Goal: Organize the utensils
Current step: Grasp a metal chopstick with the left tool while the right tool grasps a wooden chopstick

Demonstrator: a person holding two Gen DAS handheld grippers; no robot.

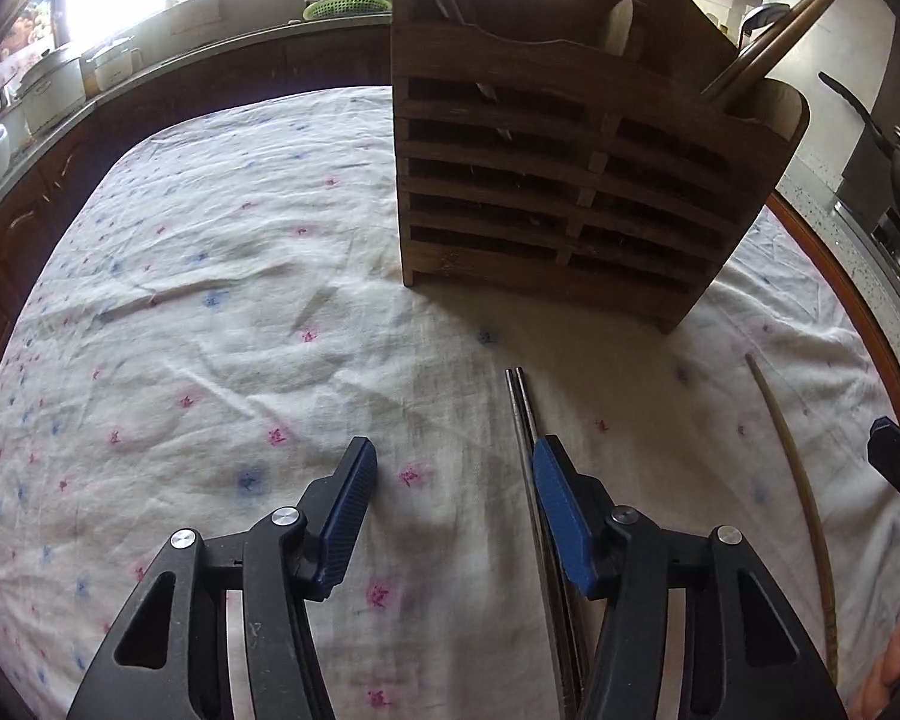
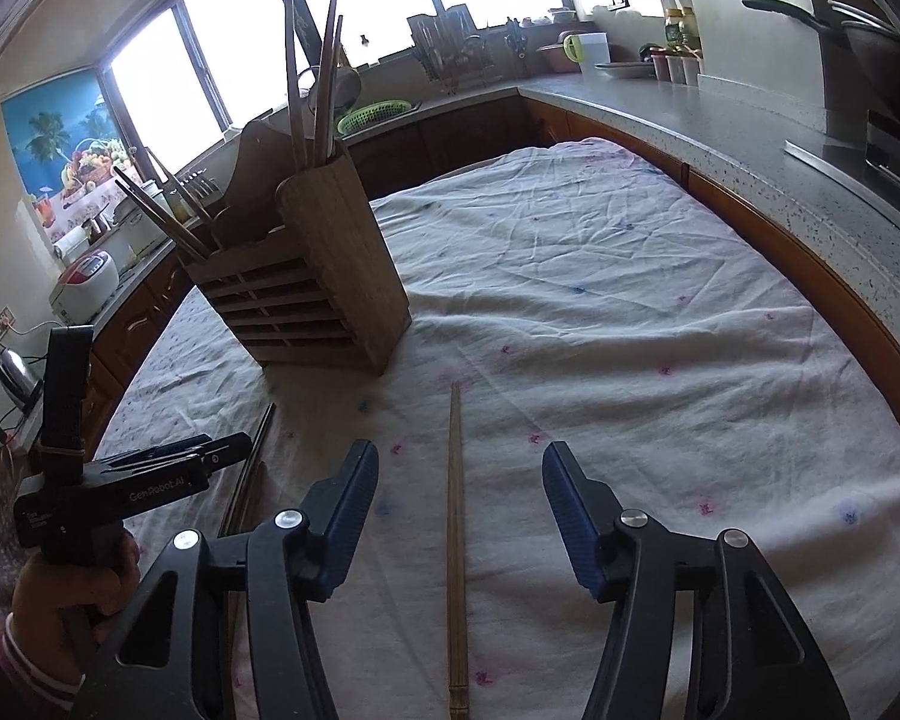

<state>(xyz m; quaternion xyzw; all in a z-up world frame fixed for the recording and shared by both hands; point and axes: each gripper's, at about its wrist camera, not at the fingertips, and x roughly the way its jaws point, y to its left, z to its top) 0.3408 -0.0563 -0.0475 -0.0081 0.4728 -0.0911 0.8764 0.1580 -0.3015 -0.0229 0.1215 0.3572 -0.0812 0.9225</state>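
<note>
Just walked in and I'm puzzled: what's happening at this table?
A person is tidying utensils with a hand-held tool in each hand. The left tool hangs open over the metal chopsticks lying on the cloth. The right tool is open around a wooden chopstick, gripping nothing. The wooden holder already has some utensils in it.

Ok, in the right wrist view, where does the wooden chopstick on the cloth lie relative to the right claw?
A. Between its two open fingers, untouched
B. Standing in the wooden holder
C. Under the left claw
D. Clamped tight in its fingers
A: the wooden chopstick lies flat on the cloth between the open fingers of the right claw, and neither finger touches it.
</note>
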